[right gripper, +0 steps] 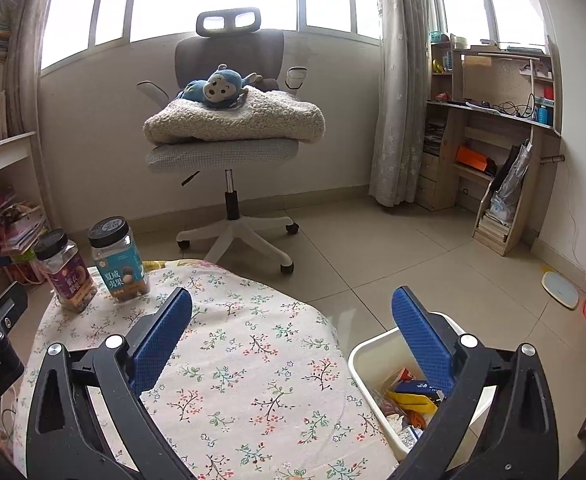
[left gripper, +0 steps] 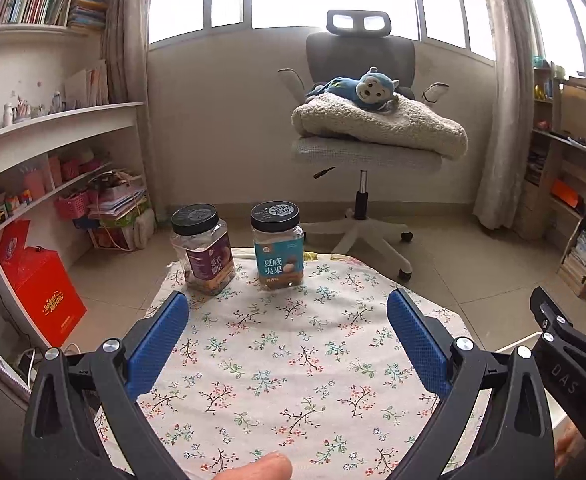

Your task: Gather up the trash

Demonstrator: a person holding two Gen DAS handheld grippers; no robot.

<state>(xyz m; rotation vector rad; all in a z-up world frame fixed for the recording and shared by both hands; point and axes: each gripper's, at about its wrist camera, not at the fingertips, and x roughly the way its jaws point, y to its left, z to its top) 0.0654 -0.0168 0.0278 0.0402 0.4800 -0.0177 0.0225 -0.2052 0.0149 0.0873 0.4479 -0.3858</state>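
Two jars [left gripper: 203, 248] [left gripper: 279, 246] on floral cloth [left gripper: 293, 360]; one bin [right gripper: 363, 354] holding trash [right gripper: 409, 402]; both grippers [left gripper: 289, 340] [right gripper: 293, 336]: jaws wide, empty.

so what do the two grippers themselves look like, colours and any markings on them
Both match: the left gripper and right gripper have black plastic linkage arms with triangular cut-outs and silver pivot bolts, each ending in flat blue pads with a fine dotted texture. In the left wrist view the right gripper's black body shows white letters "DAS"; in the right wrist view the left gripper's body reads partly "Robot.AI". No cables are visible on either.
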